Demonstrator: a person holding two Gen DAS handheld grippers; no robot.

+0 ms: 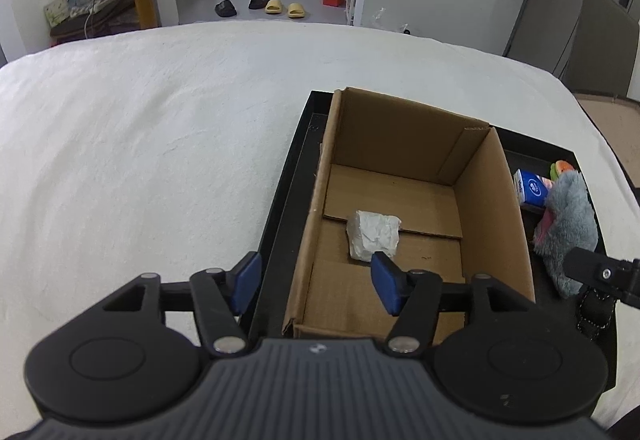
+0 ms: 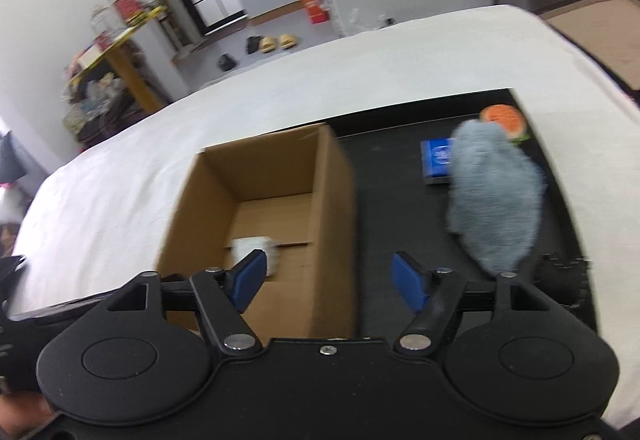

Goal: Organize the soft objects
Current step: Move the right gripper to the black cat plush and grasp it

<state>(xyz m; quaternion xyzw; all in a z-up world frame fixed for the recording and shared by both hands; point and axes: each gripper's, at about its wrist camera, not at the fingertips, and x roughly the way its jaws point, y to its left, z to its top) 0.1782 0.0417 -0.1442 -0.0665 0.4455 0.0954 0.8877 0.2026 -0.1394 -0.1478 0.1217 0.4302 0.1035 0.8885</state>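
Observation:
An open cardboard box (image 1: 412, 176) stands on a black tray (image 1: 280, 208) on a white bed. A crumpled white wad (image 1: 372, 236) lies on the box floor. My left gripper (image 1: 314, 282) is open and empty over the box's near left wall. A grey plush toy (image 1: 568, 224) lies on the tray right of the box, with a blue tissue pack (image 1: 530, 190) behind it. In the right wrist view, my right gripper (image 2: 328, 278) is open and empty above the box's (image 2: 276, 200) right wall, with the plush (image 2: 494, 192) ahead to the right and the wad (image 2: 256, 250) by its left finger.
A round orange and green soft item (image 2: 504, 118) lies at the tray's (image 2: 392, 176) far right corner, beside the tissue pack (image 2: 438, 160). The white bed cover (image 1: 140, 144) spreads wide to the left. A dark strap object (image 1: 596, 308) lies at the tray's near right.

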